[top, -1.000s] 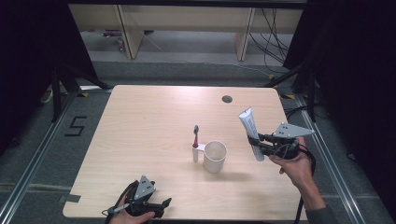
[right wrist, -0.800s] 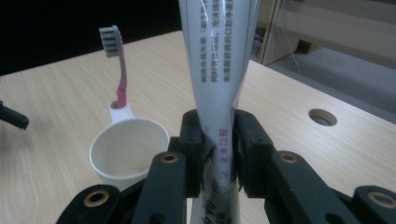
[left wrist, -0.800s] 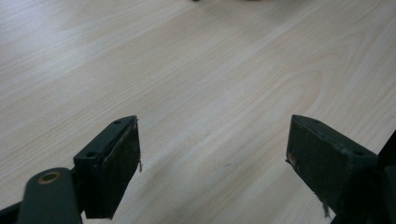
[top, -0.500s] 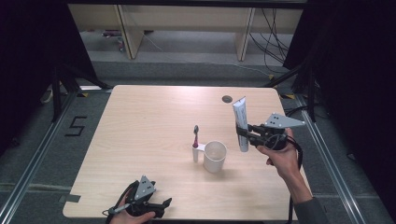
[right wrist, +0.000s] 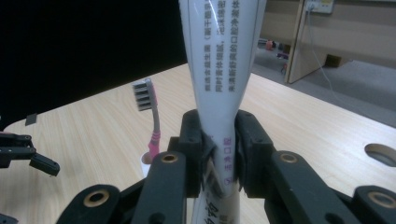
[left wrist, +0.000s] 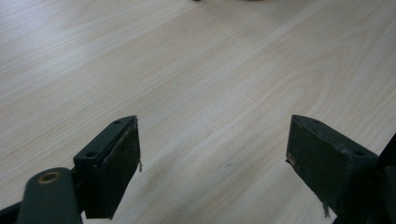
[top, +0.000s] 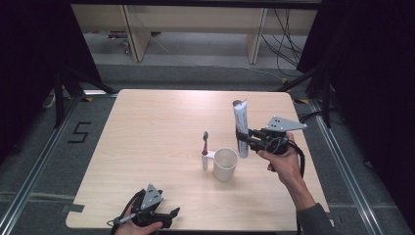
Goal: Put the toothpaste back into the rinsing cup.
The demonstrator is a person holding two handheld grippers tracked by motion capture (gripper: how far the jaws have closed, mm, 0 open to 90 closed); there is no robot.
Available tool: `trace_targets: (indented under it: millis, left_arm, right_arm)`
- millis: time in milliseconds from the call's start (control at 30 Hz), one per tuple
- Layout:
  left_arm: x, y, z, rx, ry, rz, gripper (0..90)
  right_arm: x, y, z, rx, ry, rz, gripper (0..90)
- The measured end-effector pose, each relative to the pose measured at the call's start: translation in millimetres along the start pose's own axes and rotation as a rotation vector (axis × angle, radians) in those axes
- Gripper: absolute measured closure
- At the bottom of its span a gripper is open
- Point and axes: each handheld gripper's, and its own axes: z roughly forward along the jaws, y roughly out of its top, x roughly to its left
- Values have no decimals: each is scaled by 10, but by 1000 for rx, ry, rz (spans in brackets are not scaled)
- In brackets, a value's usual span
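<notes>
The desk (top: 161, 127) is a pale wooden top, mostly bare, with a small dark round hole (top: 237, 103) near its far edge. Near the middle stands a white cup (top: 225, 164), and just beside it on the left a pink toothbrush (top: 205, 147) stands upright in a small white holder, bristles up.

My right gripper (top: 243, 137) holds a white toothpaste tube (top: 240, 125) clamped between both jaws. The tube stands upright, its long axis vertical, lifted off the desk just to the right of the cup and slightly beyond it. So the cup lies to the left of the tube's lower end and a little nearer me; I judge the next move to be a short shift that way and then down, keeping the tube vertical so it clears the rim.

My left gripper (top: 169, 215) rests at the near edge, well apart from the cup, jaws spread wide and holding nothing; the right one is plainly the nearer.

The right gripper view shows the jaws pinching the tube (right wrist: 223, 93) at a narrowed part, with printed text and the toothbrush (right wrist: 150, 116) behind. The left gripper view shows bare wood grain between its open jaws.
</notes>
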Motion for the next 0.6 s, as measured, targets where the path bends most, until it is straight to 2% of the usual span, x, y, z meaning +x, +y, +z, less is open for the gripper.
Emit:
trace_targets:
  millis: [67,133,167,233,267,600]
  left_arm:
    - [0,5,-6,-2,-2,11,171]
    - [0,5,-5,-3,1,4,171]
    - [1,2,-3,-3,0,0,171]
    - [3,2,-2,-2,-1,2,171]
    - [2,4,-3,-2,0,3,171]
    - [5,4,0,-3,-1,0,171]
  right_arm:
    - [10,-1,17,9,19,22,748]
    - [5,3,44,4,25,15,748]
    - [18,6,52,7,27,28,747]
    - [19,24,65,6,25,8,747]
    - [33,31,75,3,36,23,747]
    - [83,35,167,5,46,1,747]
